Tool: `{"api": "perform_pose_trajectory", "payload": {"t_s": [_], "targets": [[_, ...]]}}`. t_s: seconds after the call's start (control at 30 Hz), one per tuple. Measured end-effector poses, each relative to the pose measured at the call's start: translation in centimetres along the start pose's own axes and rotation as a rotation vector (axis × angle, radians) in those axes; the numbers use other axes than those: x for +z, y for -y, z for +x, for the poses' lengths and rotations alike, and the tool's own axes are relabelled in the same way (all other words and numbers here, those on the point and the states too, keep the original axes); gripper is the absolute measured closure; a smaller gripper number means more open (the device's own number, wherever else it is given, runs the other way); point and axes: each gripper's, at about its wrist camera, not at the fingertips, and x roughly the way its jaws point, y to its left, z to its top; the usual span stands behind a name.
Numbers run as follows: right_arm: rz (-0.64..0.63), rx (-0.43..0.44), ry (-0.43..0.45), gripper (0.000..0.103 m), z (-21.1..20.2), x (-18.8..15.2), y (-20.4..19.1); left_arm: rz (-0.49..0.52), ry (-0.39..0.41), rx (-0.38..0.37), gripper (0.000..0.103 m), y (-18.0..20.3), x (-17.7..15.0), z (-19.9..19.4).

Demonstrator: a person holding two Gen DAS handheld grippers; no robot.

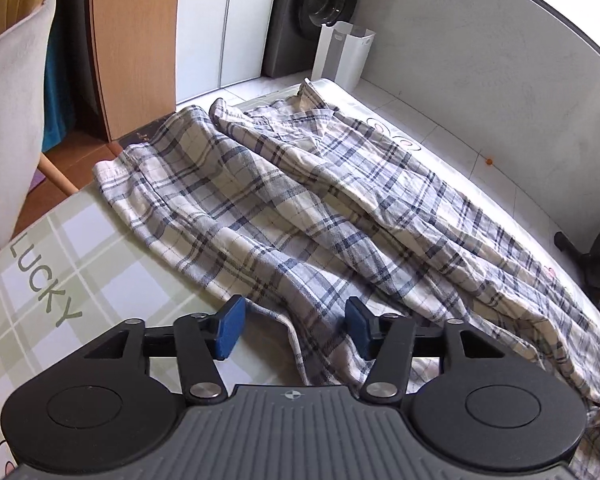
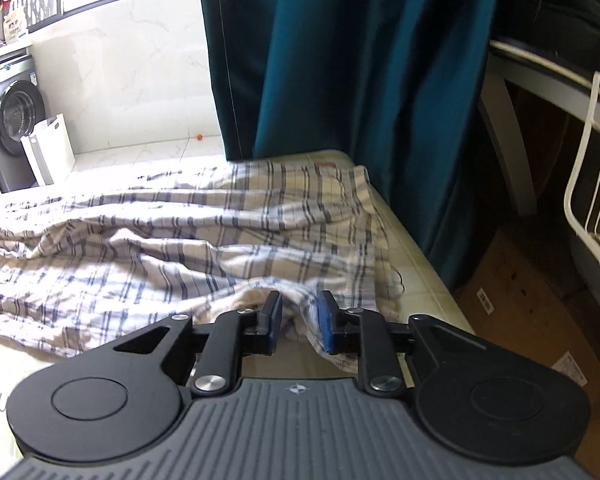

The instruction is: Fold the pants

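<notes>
1. My right gripper (image 2: 298,322) is narrowed on a bunched ridge of the pants (image 2: 172,236); plaid cloth fills the gap between its blue pads (image 2: 275,320) and hangs down past the right pad.
2. My left gripper (image 1: 296,328) stands wide, its pads (image 1: 230,332) apart with nothing pinched. A pants edge lies on the table below the gap, and I cannot tell whether the fingers touch it.
3. The pants (image 1: 300,208) lie spread and rumpled across the table (image 1: 60,264), with long creases running down the legs. In the left view one leg end reaches toward the table's near left part, and the rest trails off to the far corner and over the right side.
4. In the right view the cloth covers the table (image 2: 420,264) from my gripper out to its far end, stopping just short of the right edge.
5. The table cover is a pale green check with "LUCKY" (image 1: 44,276) printed left of the pants.
6. Beyond the table's far end stand a washer (image 1: 316,12) and a white bin (image 1: 344,54), the bin just in front of the washer.
7. A teal curtain (image 2: 360,80) hangs at the table's far right corner in the right view.
8. A small orange ball (image 1: 489,161) lies on the floor tiles right of the table.
</notes>
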Motion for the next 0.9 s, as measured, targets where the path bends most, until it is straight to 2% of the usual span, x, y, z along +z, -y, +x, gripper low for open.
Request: {"api": "perform_pose_trajectory", "payload": {"t_s": [0.07, 0.23, 0.43, 0.63, 0.9], "targets": [[0.001, 0.0, 0.015, 0.081, -0.3, 0.2, -0.1, 0.024, 0.006, 0.027, 0.09, 0.1, -0.1, 0.2], [0.017, -0.005, 0.013, 0.081, -0.5, 0.1, 0.5, 0.029, 0.005, -0.004, 0.094, -0.6, -0.1, 0.0], [0.054, 0.004, 0.024, 0.081, -1.0, -0.1, 0.8, 0.039, 0.008, 0.003, 0.094, -1.3, -1.2, -0.9], [0.037, 0.024, 0.056, 0.074, -1.4, -0.1, 0.1, 0.053, 0.011, 0.001, 0.094, -2.2, -2.3, -1.7], [0.083, 0.058, 0.044, 0.073, -0.5, 0.0, 0.1, 0.048, 0.003, 0.002, 0.094, -3.7, -3.3, -2.7]]}}
